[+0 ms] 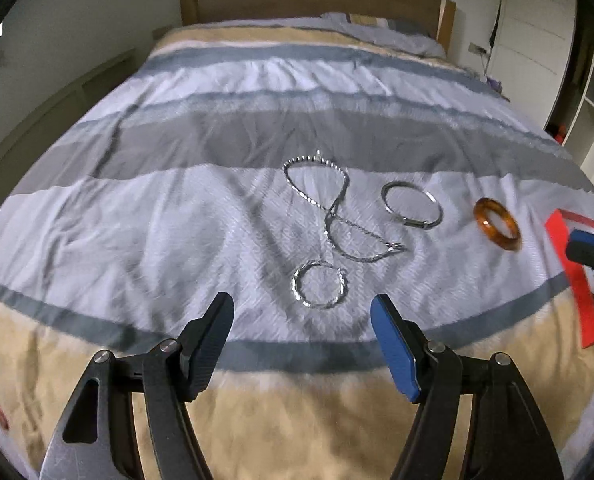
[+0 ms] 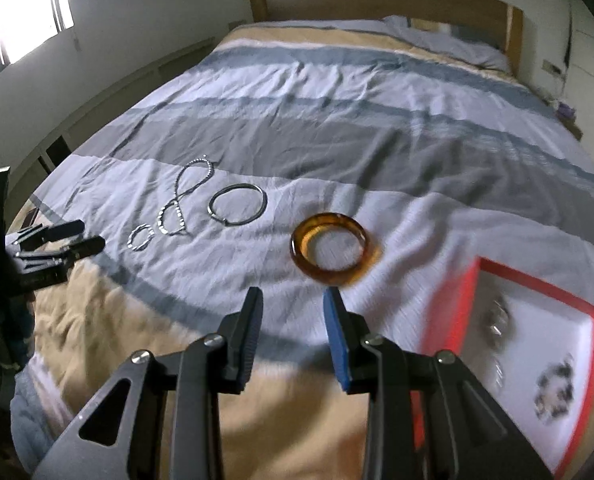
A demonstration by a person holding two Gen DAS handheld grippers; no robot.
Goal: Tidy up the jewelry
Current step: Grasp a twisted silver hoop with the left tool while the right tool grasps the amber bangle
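The left gripper (image 1: 301,312) is hovering with jaws spread before a small silver bracelet (image 1: 320,285) lying on the bed (image 1: 157,216). The right gripper (image 2: 293,308) — jaws parted, empty — is facing the amber bangle (image 2: 333,253), beside a red-rimmed tray (image 2: 553,296).

Striped duvet (image 1: 177,220) on bed, wooden headboard (image 1: 309,0), window (image 2: 25,4).

no readable text, labels, brands or numbers anywhere in view
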